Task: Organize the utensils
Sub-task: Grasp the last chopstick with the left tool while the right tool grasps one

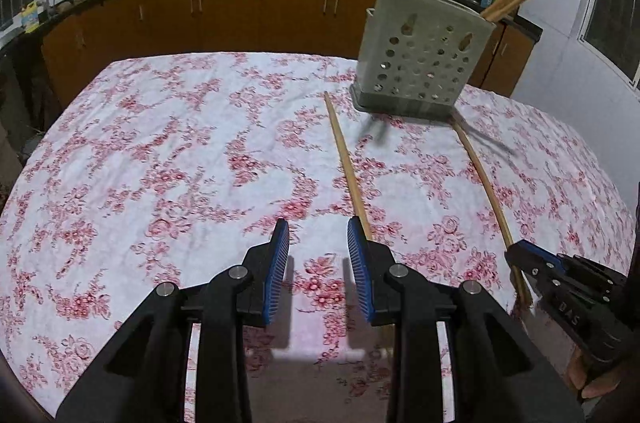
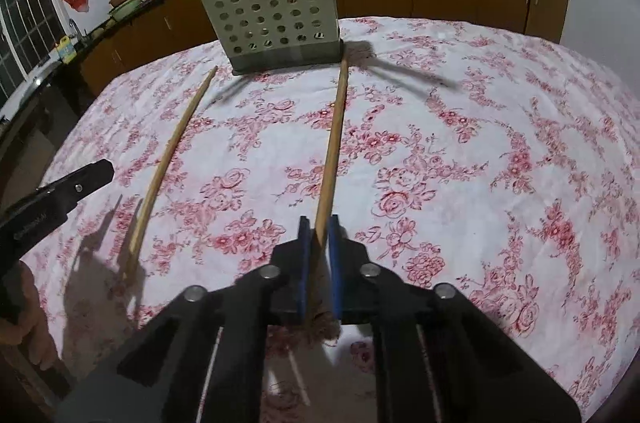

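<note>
A grey perforated utensil holder [image 1: 424,55] stands at the far side of the table with several wooden chopsticks in it; it also shows in the right wrist view [image 2: 272,11]. Two loose chopsticks lie on the floral cloth. My left gripper [image 1: 318,243] is open and empty, with one chopstick [image 1: 346,163] running under its right finger. My right gripper [image 2: 319,235] is nearly shut around the near end of the other chopstick [image 2: 332,147], which points at the holder. That chopstick [image 1: 486,183] and my right gripper [image 1: 520,255] also show in the left wrist view.
The table [image 1: 160,163] has a white cloth with red flowers. Brown kitchen cabinets [image 1: 240,7] and a dark counter with pots run behind it. The left gripper [image 2: 60,191] shows at the left edge of the right wrist view, beside the left chopstick [image 2: 168,159].
</note>
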Available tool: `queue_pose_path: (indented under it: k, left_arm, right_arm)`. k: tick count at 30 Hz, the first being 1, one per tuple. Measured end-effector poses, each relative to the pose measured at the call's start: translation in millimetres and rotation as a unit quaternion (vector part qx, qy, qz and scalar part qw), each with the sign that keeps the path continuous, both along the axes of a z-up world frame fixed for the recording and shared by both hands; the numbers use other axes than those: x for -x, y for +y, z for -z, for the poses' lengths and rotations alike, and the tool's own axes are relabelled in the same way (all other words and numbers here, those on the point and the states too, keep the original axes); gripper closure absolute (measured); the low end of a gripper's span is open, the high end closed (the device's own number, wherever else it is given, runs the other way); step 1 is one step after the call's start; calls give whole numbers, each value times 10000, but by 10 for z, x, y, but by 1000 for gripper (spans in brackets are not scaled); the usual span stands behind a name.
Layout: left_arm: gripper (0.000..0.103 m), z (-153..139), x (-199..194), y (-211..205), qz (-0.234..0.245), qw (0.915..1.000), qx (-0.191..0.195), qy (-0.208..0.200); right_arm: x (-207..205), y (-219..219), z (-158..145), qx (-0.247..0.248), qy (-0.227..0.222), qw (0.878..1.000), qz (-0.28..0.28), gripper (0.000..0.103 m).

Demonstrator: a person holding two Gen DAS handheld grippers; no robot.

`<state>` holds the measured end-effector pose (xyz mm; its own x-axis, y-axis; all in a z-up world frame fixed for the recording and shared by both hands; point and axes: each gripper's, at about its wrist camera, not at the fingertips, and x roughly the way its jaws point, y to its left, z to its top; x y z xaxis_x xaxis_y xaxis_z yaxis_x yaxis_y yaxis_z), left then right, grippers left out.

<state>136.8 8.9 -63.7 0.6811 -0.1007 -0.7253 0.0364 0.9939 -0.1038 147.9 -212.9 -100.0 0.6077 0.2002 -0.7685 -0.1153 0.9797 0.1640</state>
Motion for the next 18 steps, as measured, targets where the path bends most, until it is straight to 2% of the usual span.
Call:
queue_pose_path:
  k: [10,18]
  left_arm:
    - [72,90,-40,-187,273,9995,19,162]
    - [72,175,-74,-327,402,9987,-84,306]
  right_arm:
    - [-63,-399,-14,-36,23,9974,713,95]
    - [-73,-466,5,-32,20,9969,780,95]
